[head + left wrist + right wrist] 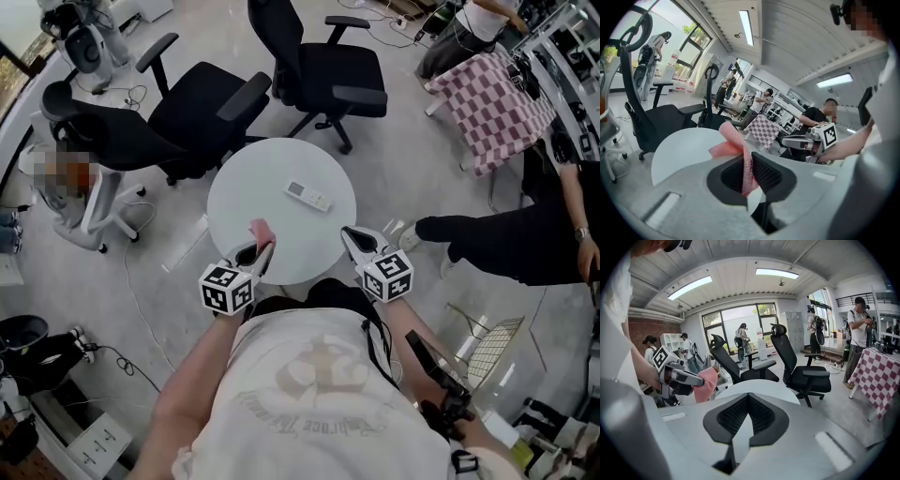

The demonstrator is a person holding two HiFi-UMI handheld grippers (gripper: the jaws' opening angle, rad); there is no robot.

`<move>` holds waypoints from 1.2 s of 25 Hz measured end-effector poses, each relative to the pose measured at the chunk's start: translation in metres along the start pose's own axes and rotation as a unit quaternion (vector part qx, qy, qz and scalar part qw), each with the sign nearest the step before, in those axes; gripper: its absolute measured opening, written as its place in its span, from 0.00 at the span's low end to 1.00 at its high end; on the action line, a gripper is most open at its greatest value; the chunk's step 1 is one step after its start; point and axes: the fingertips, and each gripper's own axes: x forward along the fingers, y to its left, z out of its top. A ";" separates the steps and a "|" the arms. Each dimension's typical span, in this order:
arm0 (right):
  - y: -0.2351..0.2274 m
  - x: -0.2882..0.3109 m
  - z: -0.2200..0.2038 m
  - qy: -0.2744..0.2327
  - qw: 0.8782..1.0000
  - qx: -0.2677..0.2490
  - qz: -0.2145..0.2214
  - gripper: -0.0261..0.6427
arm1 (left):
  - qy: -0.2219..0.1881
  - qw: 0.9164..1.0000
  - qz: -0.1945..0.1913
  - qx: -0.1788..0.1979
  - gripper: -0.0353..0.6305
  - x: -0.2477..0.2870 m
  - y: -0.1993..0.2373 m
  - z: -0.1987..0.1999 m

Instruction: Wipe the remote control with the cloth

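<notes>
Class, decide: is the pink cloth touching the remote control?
Apart. The head view shows the pink cloth pinched in the left gripper, with bare tabletop between it and the remote control.

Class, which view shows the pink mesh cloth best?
Left gripper view: the pink mesh cloth sits large between clamped jaws. Head view shows a small scrap; right gripper view shows it held by the left gripper.
</notes>
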 end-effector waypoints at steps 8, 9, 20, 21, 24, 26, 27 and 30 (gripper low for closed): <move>-0.034 0.043 -0.005 0.044 0.999 -0.015 0.028 0.05 | 0.026 0.999 0.018 -0.014 0.10 0.032 0.015 0.014; -0.038 0.049 -0.009 0.052 0.998 -0.020 0.034 0.05 | 0.029 0.999 0.022 -0.017 0.10 0.037 0.016 0.014; -0.085 0.102 -0.047 0.134 0.984 -0.086 0.077 0.05 | 0.075 0.996 0.044 -0.030 0.10 0.105 0.030 0.022; -0.088 0.106 -0.049 0.136 0.984 -0.089 0.077 0.05 | 0.082 0.995 0.043 -0.030 0.10 0.111 0.031 0.019; -0.093 0.113 -0.063 0.161 0.979 -0.095 0.078 0.05 | 0.103 0.993 0.040 -0.032 0.10 0.127 0.034 0.014; -0.096 0.118 -0.068 0.171 0.976 -0.106 0.082 0.05 | 0.113 0.992 0.036 -0.031 0.10 0.139 0.034 0.012; -0.096 0.120 -0.070 0.175 0.975 -0.109 0.084 0.05 | 0.119 0.992 0.033 -0.030 0.10 0.145 0.034 0.011; -0.095 0.126 -0.080 0.186 0.972 -0.112 0.091 0.05 | 0.135 0.990 0.027 -0.028 0.10 0.160 0.034 0.007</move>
